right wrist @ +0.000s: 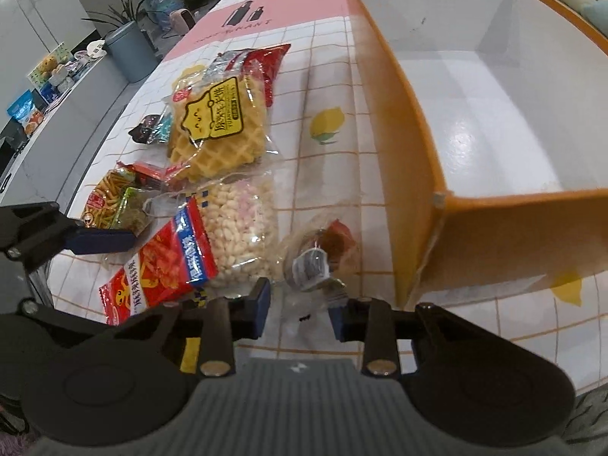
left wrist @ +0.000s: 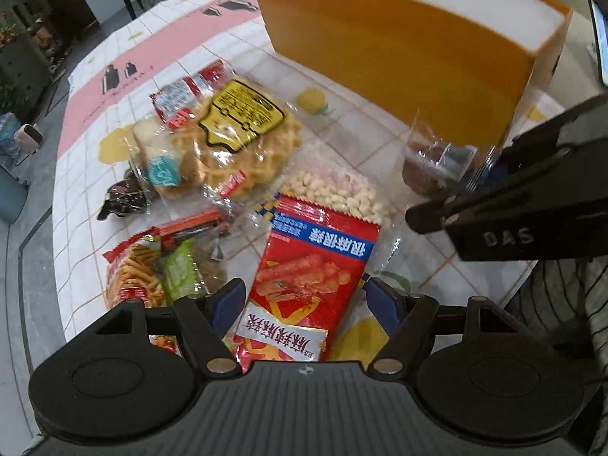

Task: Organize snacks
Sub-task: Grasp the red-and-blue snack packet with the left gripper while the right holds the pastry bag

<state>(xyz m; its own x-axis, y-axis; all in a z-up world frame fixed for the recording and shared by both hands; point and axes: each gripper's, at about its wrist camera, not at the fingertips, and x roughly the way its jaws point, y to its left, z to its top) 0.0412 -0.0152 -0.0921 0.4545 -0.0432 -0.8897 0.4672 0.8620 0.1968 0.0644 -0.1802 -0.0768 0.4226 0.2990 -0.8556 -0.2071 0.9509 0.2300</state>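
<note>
An orange box [right wrist: 414, 159] with a white inside stands open on the tiled tablecloth [right wrist: 326, 174], and everything else is placed from it. Just outside the box's near corner lies a small clear-wrapped brown snack [right wrist: 319, 254]; the right gripper [right wrist: 300, 306] hangs directly over its near edge, fingers apart, the crinkled wrapper end lying in the gap between the blue pads [right wrist: 261, 306] without being pinched as far as can be seen. Farther from the box lies a clear bag of white and pink puffs [right wrist: 239, 224], and beside that a red sausage-snack packet [left wrist: 315, 266]. The left gripper [left wrist: 304, 304] sits low over this red packet, fingers spread wide to either side of it, neither pad pressing. Beyond, well away from the box, lies a waffle packet [right wrist: 216, 125].
</note>
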